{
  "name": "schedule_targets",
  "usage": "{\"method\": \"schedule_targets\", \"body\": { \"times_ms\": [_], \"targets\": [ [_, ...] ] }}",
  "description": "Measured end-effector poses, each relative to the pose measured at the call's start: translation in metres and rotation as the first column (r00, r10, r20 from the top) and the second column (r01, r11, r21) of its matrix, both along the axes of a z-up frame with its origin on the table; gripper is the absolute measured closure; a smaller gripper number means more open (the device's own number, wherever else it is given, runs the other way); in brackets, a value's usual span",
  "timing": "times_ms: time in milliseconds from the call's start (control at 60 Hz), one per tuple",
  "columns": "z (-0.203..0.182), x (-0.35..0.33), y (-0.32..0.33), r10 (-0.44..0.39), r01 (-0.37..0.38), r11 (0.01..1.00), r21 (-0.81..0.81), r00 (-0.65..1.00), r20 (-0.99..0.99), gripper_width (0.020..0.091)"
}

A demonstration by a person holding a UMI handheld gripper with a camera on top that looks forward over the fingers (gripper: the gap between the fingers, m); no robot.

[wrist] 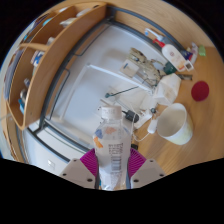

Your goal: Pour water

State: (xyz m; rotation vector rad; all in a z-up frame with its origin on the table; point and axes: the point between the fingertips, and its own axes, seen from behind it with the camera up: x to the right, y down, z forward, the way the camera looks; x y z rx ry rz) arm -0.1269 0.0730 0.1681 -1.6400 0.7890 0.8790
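A clear plastic water bottle (111, 140) with a pale printed label stands upright between my fingers, its cap end pointing ahead. My gripper (111, 166) is shut on it, with both magenta pads (90, 165) pressed against its sides. Just ahead and to the right of the bottle, a white cup (173, 122) sits on the wooden table. The bottle's lower part is hidden below my fingers.
A white board or tray (85, 90) lies ahead on the wooden table (180, 160). Wooden shelving (55, 55) runs along the left. Beyond the cup lie a red round object (200, 91), a white roll (173, 55) and small clutter (150, 72).
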Motion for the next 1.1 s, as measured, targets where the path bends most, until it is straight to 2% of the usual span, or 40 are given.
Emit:
{"method": "schedule_targets", "body": {
  "times_ms": [167,300,567,700,817,933,983,1033,1100],
  "targets": [
    [-0.009,0.022,0.020,-0.060,0.033,0.996,-0.082,0.934,-0.352,0.0751],
    [-0.022,0.026,0.030,-0.112,0.036,0.988,-0.149,0.832,-0.544,0.0747],
    [-0.035,0.030,0.025,-0.188,0.021,0.971,-0.237,0.678,-0.710,0.0748],
    [-0.035,0.028,0.024,-0.181,-0.002,0.970,-0.244,0.665,-0.724,0.0738],
    [-0.017,0.041,0.024,-0.145,0.002,0.979,-0.205,0.716,-0.683,0.0737],
    [0.027,0.050,0.020,-0.035,-0.029,0.993,-0.114,0.852,-0.522,0.0736],
    [0.039,0.057,0.016,0.028,-0.074,0.990,-0.117,0.936,-0.350,0.0736],
    [0.044,0.071,0.010,0.098,-0.109,0.986,-0.127,0.991,-0.092,0.0738],
    [0.052,0.102,0.004,0.144,-0.117,0.986,-0.116,0.953,0.265,0.0736]
  ]
}}
